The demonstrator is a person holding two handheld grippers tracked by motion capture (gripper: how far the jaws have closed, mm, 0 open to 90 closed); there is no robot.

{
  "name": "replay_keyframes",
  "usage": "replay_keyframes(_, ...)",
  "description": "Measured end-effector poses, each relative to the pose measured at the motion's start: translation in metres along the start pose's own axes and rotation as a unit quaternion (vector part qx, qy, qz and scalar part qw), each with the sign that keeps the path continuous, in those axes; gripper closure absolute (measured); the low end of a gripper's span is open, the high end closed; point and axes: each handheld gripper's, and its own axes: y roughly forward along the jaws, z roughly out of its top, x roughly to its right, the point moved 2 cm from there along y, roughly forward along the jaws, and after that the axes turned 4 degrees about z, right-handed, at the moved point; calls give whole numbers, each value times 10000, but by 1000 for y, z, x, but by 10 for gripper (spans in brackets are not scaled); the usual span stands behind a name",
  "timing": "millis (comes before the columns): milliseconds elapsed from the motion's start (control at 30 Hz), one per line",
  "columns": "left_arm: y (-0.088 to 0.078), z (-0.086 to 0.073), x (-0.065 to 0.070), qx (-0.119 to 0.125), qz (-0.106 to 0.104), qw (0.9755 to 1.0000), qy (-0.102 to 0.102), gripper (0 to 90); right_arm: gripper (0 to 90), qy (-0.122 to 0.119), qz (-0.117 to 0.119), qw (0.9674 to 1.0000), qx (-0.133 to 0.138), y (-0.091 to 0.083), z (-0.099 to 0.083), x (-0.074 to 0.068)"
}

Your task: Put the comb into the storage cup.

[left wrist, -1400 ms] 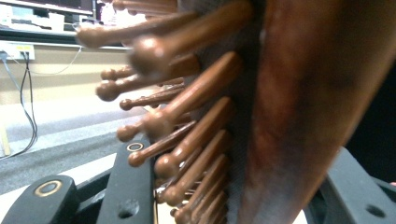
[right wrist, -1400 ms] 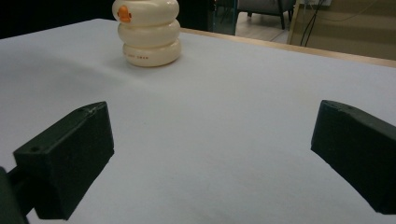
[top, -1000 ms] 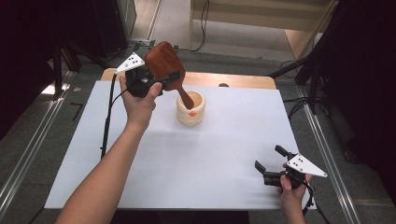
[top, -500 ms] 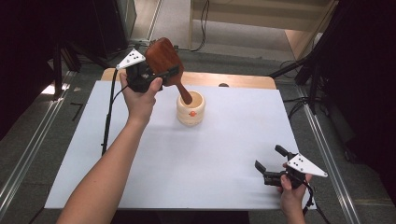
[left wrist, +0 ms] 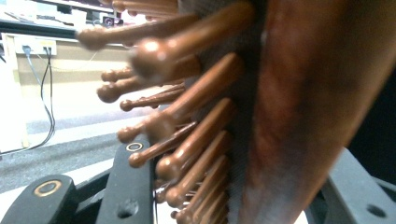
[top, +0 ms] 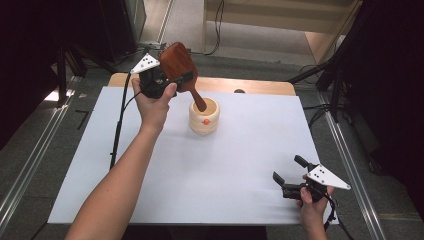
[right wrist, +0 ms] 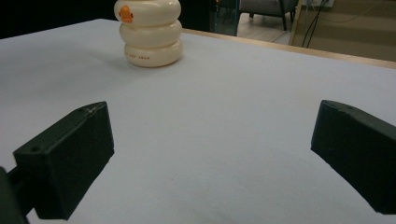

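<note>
A reddish-brown wooden paddle brush [top: 177, 62] with wooden pins [left wrist: 187, 154] stands tilted, its handle [top: 199, 101] reaching down into a cream ribbed cup [top: 204, 119] with an orange mark at the table's back middle. My left gripper [top: 182, 80] is shut on the brush's head just above the cup; in the left gripper view the brush [left wrist: 289, 112] sits close between the black jaws of that gripper [left wrist: 233, 196]. My right gripper [top: 287, 168] rests near the front right edge, open with nothing between its fingers [right wrist: 224, 154]. It looks across at the cup [right wrist: 150, 32].
A white sheet [top: 240, 165] covers the table, with a wooden strip [top: 250, 86] bare along the back. The left gripper's cable [top: 117, 130] trails down the sheet's left side. Dark stands and floor rails surround the table.
The left hand has shifted the brush head only slightly; its handle stays in the cup. The right gripper has not moved.
</note>
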Motion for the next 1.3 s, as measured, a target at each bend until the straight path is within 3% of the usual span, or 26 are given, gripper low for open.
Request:
replay_keyframes(1100, 26, -31, 2, -313, 117, 9994, 89, 541, 0, 25, 16, 10000, 2, 1, 0, 0)
replay_keyframes(1300, 29, -38, 0, -309, 237, 9992, 1, 538, 0, 30, 21, 10000, -3, 1, 0, 0)
